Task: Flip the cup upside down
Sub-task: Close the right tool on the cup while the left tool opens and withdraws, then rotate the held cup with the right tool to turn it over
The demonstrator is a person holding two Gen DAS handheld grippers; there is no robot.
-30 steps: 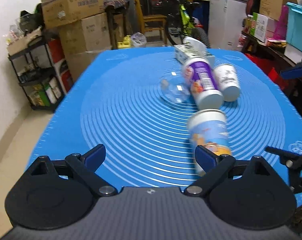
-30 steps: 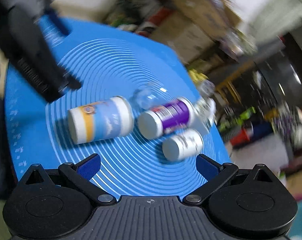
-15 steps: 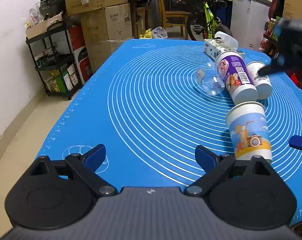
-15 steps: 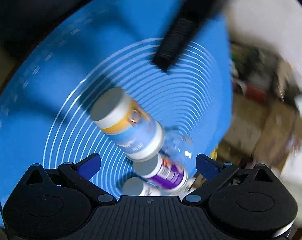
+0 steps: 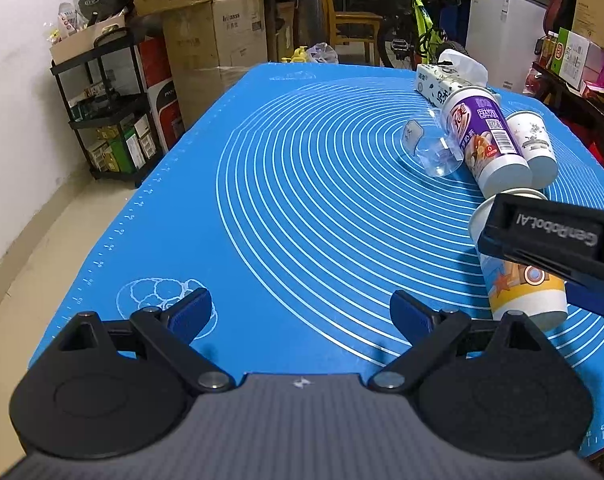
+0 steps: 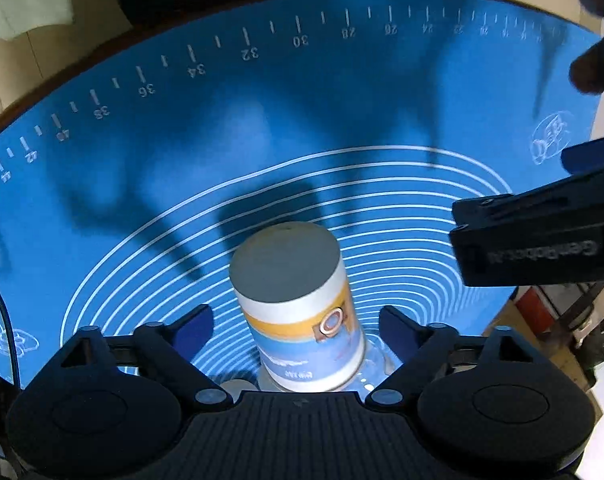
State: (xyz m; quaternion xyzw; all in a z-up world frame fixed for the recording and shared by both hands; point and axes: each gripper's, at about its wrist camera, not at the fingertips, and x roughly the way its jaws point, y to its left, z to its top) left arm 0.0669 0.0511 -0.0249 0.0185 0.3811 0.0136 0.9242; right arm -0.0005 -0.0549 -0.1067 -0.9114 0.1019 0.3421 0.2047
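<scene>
A paper cup with blue and yellow print (image 5: 518, 280) lies on its side on the blue mat (image 5: 302, 200) at the right. In the right wrist view the cup (image 6: 302, 308) lies between my right gripper's open jaws, base toward the camera's far side, untouched by the pads. My right gripper (image 6: 296, 330) hovers over it; its body shows in the left wrist view (image 5: 554, 236) covering the cup's top. My left gripper (image 5: 300, 314) is open and empty near the mat's front edge, left of the cup.
A purple-labelled cup (image 5: 482, 144), a white cup (image 5: 532, 144) and a clear plastic cup (image 5: 430, 148) lie on their sides behind. A tissue box (image 5: 442, 80) sits further back. The left gripper's body (image 6: 542, 236) shows at the right. Boxes and shelves stand left.
My right gripper has swung over the printed cup and now straddles it from above. My left gripper has drawn back slightly toward the front edge.
</scene>
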